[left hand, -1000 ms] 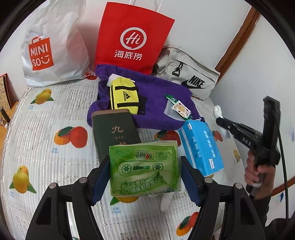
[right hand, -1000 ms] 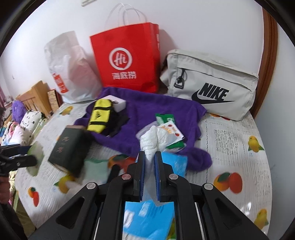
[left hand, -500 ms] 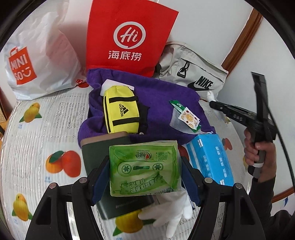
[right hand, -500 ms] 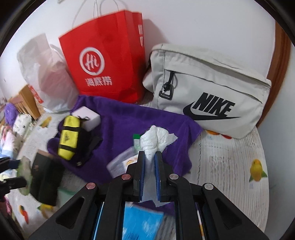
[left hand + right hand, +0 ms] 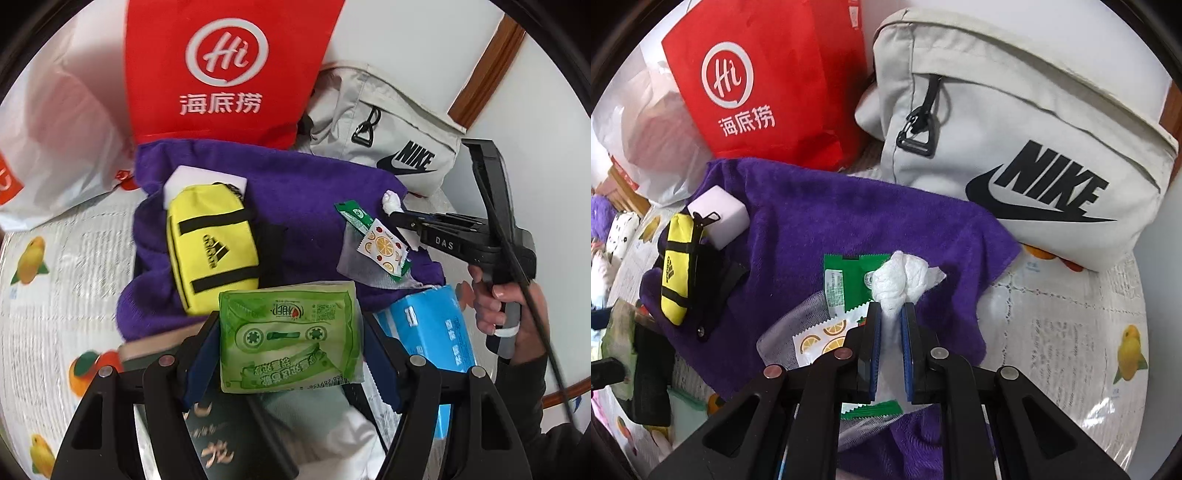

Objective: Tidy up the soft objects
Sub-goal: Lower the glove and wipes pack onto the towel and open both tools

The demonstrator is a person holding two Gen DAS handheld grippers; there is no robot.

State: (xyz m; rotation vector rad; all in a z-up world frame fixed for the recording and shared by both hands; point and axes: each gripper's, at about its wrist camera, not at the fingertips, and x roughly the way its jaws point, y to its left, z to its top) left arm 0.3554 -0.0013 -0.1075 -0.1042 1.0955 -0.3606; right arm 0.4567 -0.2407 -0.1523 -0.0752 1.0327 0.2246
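**Two grippers, two soft loads over a cluttered bed**

The left gripper has its jaws clamped on a green pack of wipes, its blue pads pressing the pack's two sides, held above a dark green book and a white glove. The right gripper, carried in a person's hand, has its jaws clenched tight on a crumpled white tissue, whose bunched top sticks out past the fingertips. Both loads hang over a purple towel spread on a bed with a fruit-print cover. On the towel lie a yellow pouch (black straps, partly over a white block) and a small packet with lemon slices beside a green sachet. A blue tissue pack sits at the towel's near edge. Against the wall stand a red paper bag, a white plastic bag and a grey sports bag.
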